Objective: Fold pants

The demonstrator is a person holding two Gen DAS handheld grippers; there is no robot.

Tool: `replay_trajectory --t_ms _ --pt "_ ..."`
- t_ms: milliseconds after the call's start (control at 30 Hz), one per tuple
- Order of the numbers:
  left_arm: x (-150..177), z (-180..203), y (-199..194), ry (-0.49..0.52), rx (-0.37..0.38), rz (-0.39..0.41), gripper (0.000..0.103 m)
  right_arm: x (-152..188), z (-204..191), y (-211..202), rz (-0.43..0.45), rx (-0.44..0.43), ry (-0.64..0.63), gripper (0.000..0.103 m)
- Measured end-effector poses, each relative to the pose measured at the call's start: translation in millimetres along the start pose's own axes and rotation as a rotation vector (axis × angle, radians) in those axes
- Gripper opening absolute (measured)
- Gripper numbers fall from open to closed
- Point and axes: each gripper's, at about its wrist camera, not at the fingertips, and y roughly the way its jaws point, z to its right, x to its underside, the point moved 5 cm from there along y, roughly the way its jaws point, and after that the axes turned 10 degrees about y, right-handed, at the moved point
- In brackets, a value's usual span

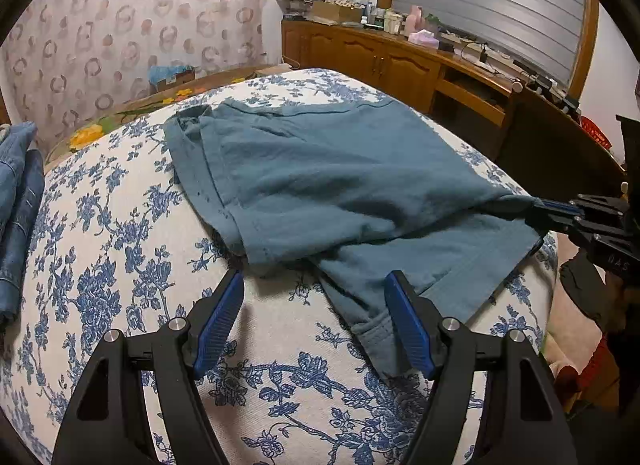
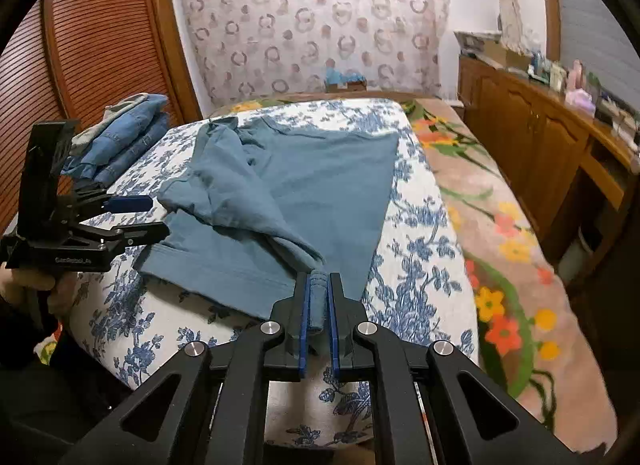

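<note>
Teal pants (image 1: pixel 320 177) lie on a white cushion with blue flowers (image 1: pixel 120 249); they also show in the right wrist view (image 2: pixel 304 185). One part is folded over the rest. My left gripper (image 1: pixel 316 285) is open and empty, just at the near edge of the pants, with its right finger over the fabric. It shows in the right wrist view (image 2: pixel 156 215) at the left. My right gripper (image 2: pixel 319 281) is shut on a bunched corner of the pants. It shows in the left wrist view (image 1: pixel 532 209) at the right edge.
Folded blue jeans (image 2: pixel 120 137) lie stacked at the cushion's far left, also in the left wrist view (image 1: pixel 16 201). A wooden sideboard (image 1: pixel 400 61) with clutter stands to the right. A flowered bedspread (image 2: pixel 492 225) lies beyond the cushion's right edge. A louvred wooden door (image 2: pixel 80 45) stands left.
</note>
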Motion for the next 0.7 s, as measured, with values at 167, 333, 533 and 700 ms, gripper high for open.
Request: replay_trajectory --t_ms 167,333,533,700 --pt "3 1 5 0.005 -0.002 -0.017 0.075 -1 3 -1 -0.011 -0.002 0.013 0.007" --pt "4 0 5 -0.002 -0.001 -0.019 0.076 -6 9 9 -0.01 0.009 0.015 0.017" --pt "3 -9 -9 -0.019 -0.022 0.017 0.076 -13 8 5 0.02 0.009 0.013 0.028" --pt "2 -22 -23 -0.041 -0.048 0.05 0.076 -22 -1 3 0.049 0.0 -0.018 0.039"
